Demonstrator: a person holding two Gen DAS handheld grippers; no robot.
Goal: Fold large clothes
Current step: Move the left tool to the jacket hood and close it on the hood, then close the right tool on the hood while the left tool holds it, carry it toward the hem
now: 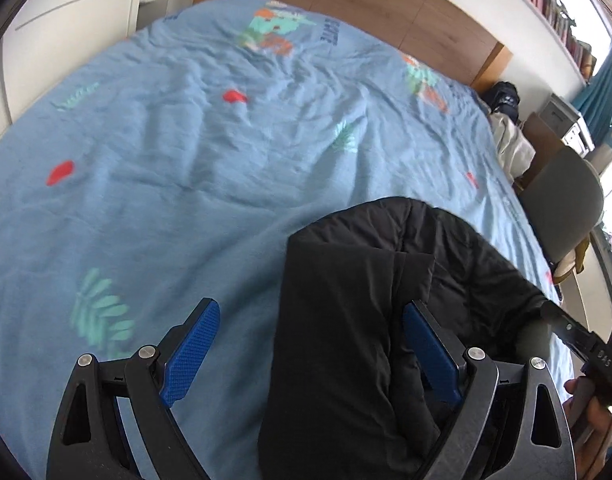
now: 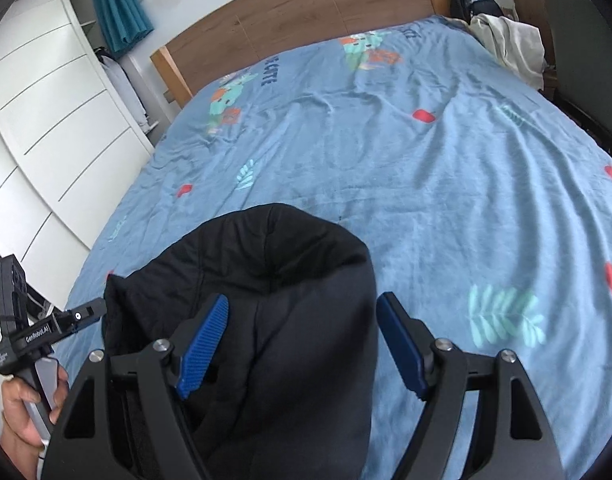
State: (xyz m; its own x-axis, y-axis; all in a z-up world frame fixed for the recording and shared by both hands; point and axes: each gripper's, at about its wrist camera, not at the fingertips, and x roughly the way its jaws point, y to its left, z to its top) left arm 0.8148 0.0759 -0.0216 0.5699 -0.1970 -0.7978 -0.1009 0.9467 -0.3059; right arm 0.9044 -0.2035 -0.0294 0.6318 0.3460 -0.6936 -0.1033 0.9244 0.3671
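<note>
Left wrist view: your left gripper (image 1: 311, 344) has its jaws spread wide, nothing clamped. The black jacket (image 1: 345, 320) lies bunched on the bed, running up between the fingers and past the tips. Its left edge sits in the gap, well apart from the left pad; the right blue pad (image 1: 429, 352) is over the fabric, contact unclear. Ahead of the tips the jacket ends in a rounded fold. Beyond that is the blue bedsheet (image 1: 186, 152) with red and green prints, then the wooden headboard (image 1: 365, 4) at the far end. Off to the right of the tool: your right gripper (image 1: 577, 340) pokes in at the jacket's right edge, with your right hand (image 1: 589, 420) on its handle. A grey chair (image 1: 561, 208) stands beside the bed.

Right wrist view: your right gripper (image 2: 302, 340) is also wide open, gripping nothing. The jacket (image 2: 274, 288) fills the space between the fingers, its right edge just inside the right pad. Its rounded top fold lies just ahead of the tips. To the left of the tool, your left gripper (image 2: 82, 316) reaches the jacket's left edge; whether it touches, can't tell. Your left hand (image 2: 30, 408) holds its handle. Bedsheet (image 2: 425, 180) ahead, headboard (image 2: 306, 12) beyond, white drawers (image 2: 46, 100) far left.
</note>
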